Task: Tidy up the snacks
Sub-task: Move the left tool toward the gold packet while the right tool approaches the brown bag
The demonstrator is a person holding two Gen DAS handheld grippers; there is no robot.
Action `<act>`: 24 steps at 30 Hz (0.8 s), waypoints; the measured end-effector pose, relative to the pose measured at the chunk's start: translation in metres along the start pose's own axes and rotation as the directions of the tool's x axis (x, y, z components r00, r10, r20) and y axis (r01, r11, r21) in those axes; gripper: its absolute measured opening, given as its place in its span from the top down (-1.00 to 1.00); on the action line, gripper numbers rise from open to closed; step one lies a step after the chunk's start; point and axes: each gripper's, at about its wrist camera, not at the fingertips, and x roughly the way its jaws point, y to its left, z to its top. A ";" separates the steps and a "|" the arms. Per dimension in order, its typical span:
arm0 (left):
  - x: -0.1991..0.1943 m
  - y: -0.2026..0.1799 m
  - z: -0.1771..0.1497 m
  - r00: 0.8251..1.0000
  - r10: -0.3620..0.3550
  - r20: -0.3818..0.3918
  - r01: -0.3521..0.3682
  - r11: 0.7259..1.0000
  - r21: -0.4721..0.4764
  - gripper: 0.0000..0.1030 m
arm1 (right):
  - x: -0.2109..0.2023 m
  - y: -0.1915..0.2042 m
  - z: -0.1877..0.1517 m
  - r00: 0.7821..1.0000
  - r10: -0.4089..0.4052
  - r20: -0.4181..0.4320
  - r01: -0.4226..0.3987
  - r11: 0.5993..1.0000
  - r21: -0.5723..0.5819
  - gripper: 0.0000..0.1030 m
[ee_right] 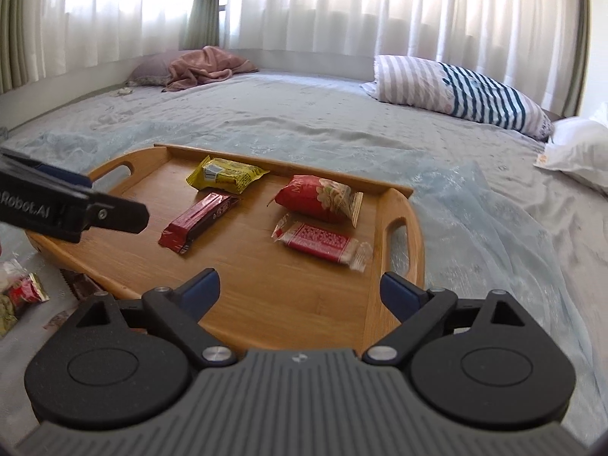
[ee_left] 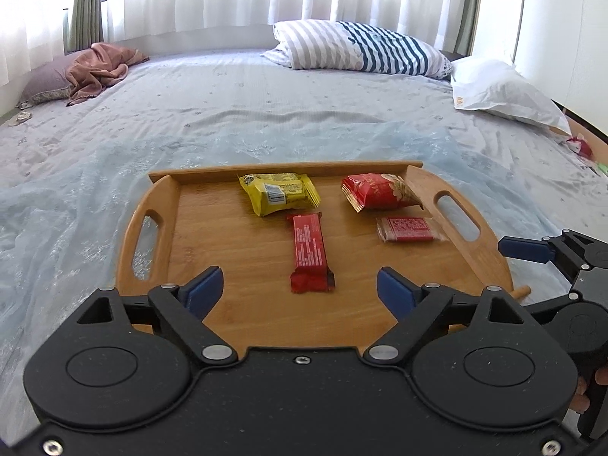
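Note:
A wooden tray (ee_left: 235, 250) (ee_right: 273, 296) lies on the bed and carries several snacks. At its far side are a yellow packet (ee_left: 279, 193) (ee_right: 226, 174) and a red bag with a nut picture (ee_left: 380, 191) (ee_right: 319, 197). Nearer lie a dark red bar (ee_left: 309, 252) (ee_right: 199, 222) and a red-and-clear wrapped biscuit (ee_left: 408, 229) (ee_right: 321, 243). My left gripper (ee_left: 300, 290) stands open over the tray's near edge, just short of the dark red bar, holding nothing. My right gripper (ee_right: 300, 288) is also open and empty, near the tray's front right.
More loose snacks (ee_right: 22, 292) lie on the bed left of the tray. A striped pillow (ee_left: 361, 47) (ee_right: 456, 91), a white pillow (ee_left: 501, 91) and a pink cloth (ee_left: 98, 68) sit at the far side. Light blue bedding (ee_left: 76, 190) surrounds the tray.

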 end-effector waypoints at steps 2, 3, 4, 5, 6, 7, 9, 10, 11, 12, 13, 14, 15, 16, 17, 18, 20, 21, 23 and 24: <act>-0.007 0.000 -0.004 1.000 0.001 0.009 -0.001 1.000 -0.003 -0.72 | -0.006 0.002 -0.002 1.000 -0.005 0.005 0.005 1.000 0.013 -0.92; -0.011 0.000 -0.007 1.000 0.003 0.015 -0.003 1.000 -0.002 -0.73 | -0.009 0.003 -0.003 1.000 -0.008 0.009 0.008 1.000 0.016 -0.93; -0.015 0.000 -0.010 1.000 0.007 0.020 -0.007 1.000 -0.001 -0.75 | -0.013 0.004 -0.005 1.000 -0.011 0.017 0.011 1.000 0.019 -0.94; -0.018 0.000 -0.012 1.000 0.011 0.024 -0.011 1.000 0.000 -0.76 | -0.016 0.006 -0.007 1.000 -0.014 0.023 0.013 1.000 0.023 -0.95; -0.022 0.000 -0.015 0.999 0.013 0.029 -0.013 1.000 0.001 -0.77 | -0.019 0.006 -0.008 1.000 -0.016 0.027 0.015 0.999 0.031 -0.96; -0.026 0.000 -0.018 0.999 0.015 0.033 -0.015 1.000 0.000 -0.78 | -0.022 0.006 -0.010 0.999 -0.016 0.029 0.015 0.999 0.040 -0.96; -0.034 0.002 -0.025 0.999 0.012 0.039 -0.011 1.000 -0.010 -0.80 | -0.028 0.007 -0.014 0.999 -0.017 0.038 0.015 0.998 0.062 -0.96; -0.038 0.003 -0.028 0.999 0.006 0.040 -0.005 1.000 -0.018 -0.82 | -0.031 0.007 -0.016 0.999 -0.018 0.044 0.015 0.997 0.074 -0.96; -0.042 0.005 -0.032 0.999 -0.002 0.044 0.003 1.000 -0.027 -0.84 | -0.034 0.008 -0.018 0.998 -0.021 0.052 0.016 0.996 0.084 -0.97; -0.047 0.007 -0.036 0.999 -0.007 0.049 0.009 0.999 -0.035 -0.86 | -0.038 0.008 -0.021 0.998 -0.025 0.060 0.019 0.995 0.095 -0.98; -0.050 0.008 -0.039 0.998 -0.009 0.055 0.011 0.999 -0.040 -0.88 | -0.041 0.008 -0.025 0.997 -0.026 0.066 0.019 0.994 0.103 -0.99; -0.054 0.010 -0.043 0.998 -0.008 0.061 0.010 0.999 -0.043 -0.90 | -0.044 0.009 -0.028 0.997 -0.027 0.071 0.019 0.994 0.110 -1.00; -0.058 0.010 -0.047 0.998 -0.005 0.066 0.008 0.999 -0.044 -0.91 | -0.048 0.011 -0.031 0.997 -0.030 0.076 0.022 0.993 0.114 -1.00; -0.061 0.011 -0.050 0.998 0.000 0.070 0.003 0.999 -0.043 -0.92 | -0.051 0.012 -0.034 0.996 -0.035 0.080 0.026 0.993 0.114 -1.00; -0.064 0.012 -0.053 0.997 0.005 0.073 -0.001 0.999 -0.043 -0.93 | -0.053 0.014 -0.037 0.996 -0.043 0.084 0.033 0.993 0.112 -1.00; -0.067 0.013 -0.056 0.997 0.009 0.078 -0.006 0.999 -0.041 -0.94 | -0.056 0.016 -0.041 0.995 -0.053 0.090 0.043 0.993 0.111 -1.00; -0.074 0.015 -0.062 0.996 0.016 0.092 -0.013 0.999 -0.038 -0.95 | -0.062 0.020 -0.047 0.993 -0.068 0.099 0.057 0.992 0.111 -1.00; -0.078 0.016 -0.066 0.995 0.020 0.101 -0.016 0.999 -0.035 -0.95 | -0.065 0.022 -0.050 0.992 -0.076 0.105 0.064 0.991 0.115 -1.00; -0.085 0.019 -0.074 0.991 0.029 0.129 -0.024 0.999 -0.038 -0.98 | -0.071 0.025 -0.057 0.989 -0.089 0.115 0.075 0.990 0.120 -1.00; -0.088 0.020 -0.078 0.989 0.027 0.148 -0.022 0.999 -0.038 -0.99 | -0.074 0.028 -0.060 0.988 -0.096 0.119 0.081 0.989 0.123 -1.00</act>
